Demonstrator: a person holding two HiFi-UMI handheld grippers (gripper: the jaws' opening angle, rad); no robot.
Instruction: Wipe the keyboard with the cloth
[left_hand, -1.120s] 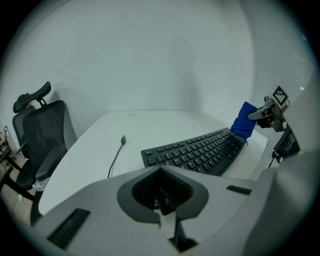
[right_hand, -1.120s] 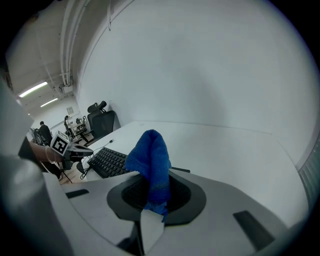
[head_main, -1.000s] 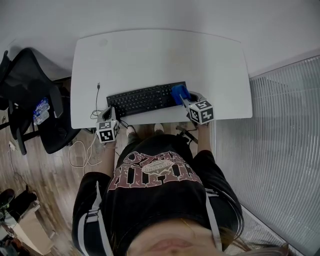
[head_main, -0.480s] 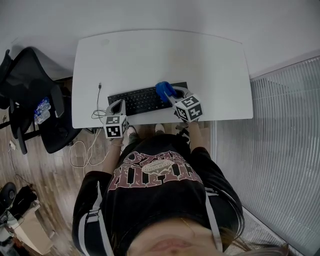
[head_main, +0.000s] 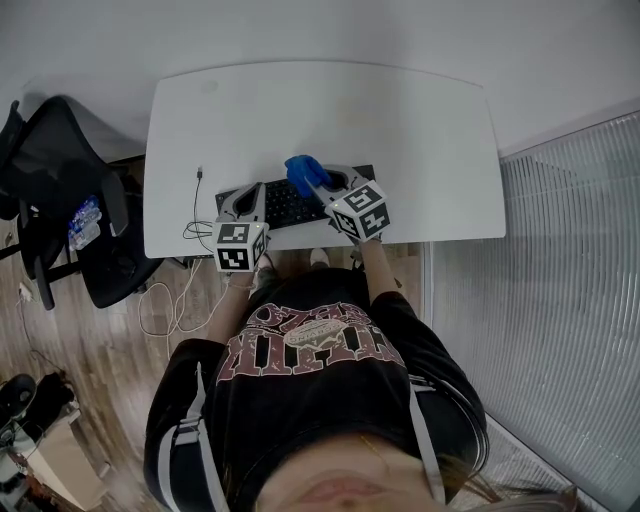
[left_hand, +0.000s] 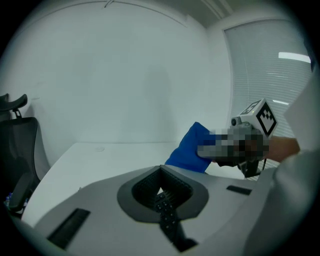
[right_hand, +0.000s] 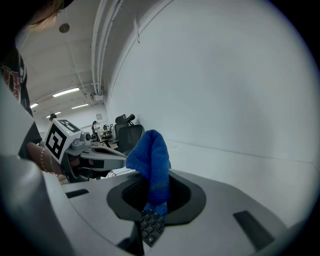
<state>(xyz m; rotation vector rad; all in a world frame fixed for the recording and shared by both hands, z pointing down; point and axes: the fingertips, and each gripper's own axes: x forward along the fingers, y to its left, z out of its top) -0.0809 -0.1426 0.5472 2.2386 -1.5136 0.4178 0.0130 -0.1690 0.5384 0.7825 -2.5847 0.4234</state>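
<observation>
A black keyboard (head_main: 285, 205) lies along the near edge of the white desk (head_main: 320, 110). My right gripper (head_main: 318, 184) is shut on a blue cloth (head_main: 302, 171) and holds it over the keyboard's middle. The right gripper view shows the cloth (right_hand: 152, 160) bunched up out of the closed jaws (right_hand: 159, 176), with keys (right_hand: 151, 226) below. My left gripper (head_main: 247, 202) sits over the keyboard's left end. Its jaws (left_hand: 161, 170) are shut with nothing between them, and keys (left_hand: 166, 211) show through the slit. The cloth (left_hand: 189, 150) appears to the right in the left gripper view.
A thin cable (head_main: 196, 195) runs off the keyboard's left end to the desk edge. A black office chair (head_main: 60, 190) stands left of the desk. A slatted blind or glass wall (head_main: 545, 260) is at the right. The person stands against the desk's near edge.
My right gripper has carried the cloth leftward along the keyboard, from its right end to its middle. My left gripper has moved forward and right onto the keyboard's left end.
</observation>
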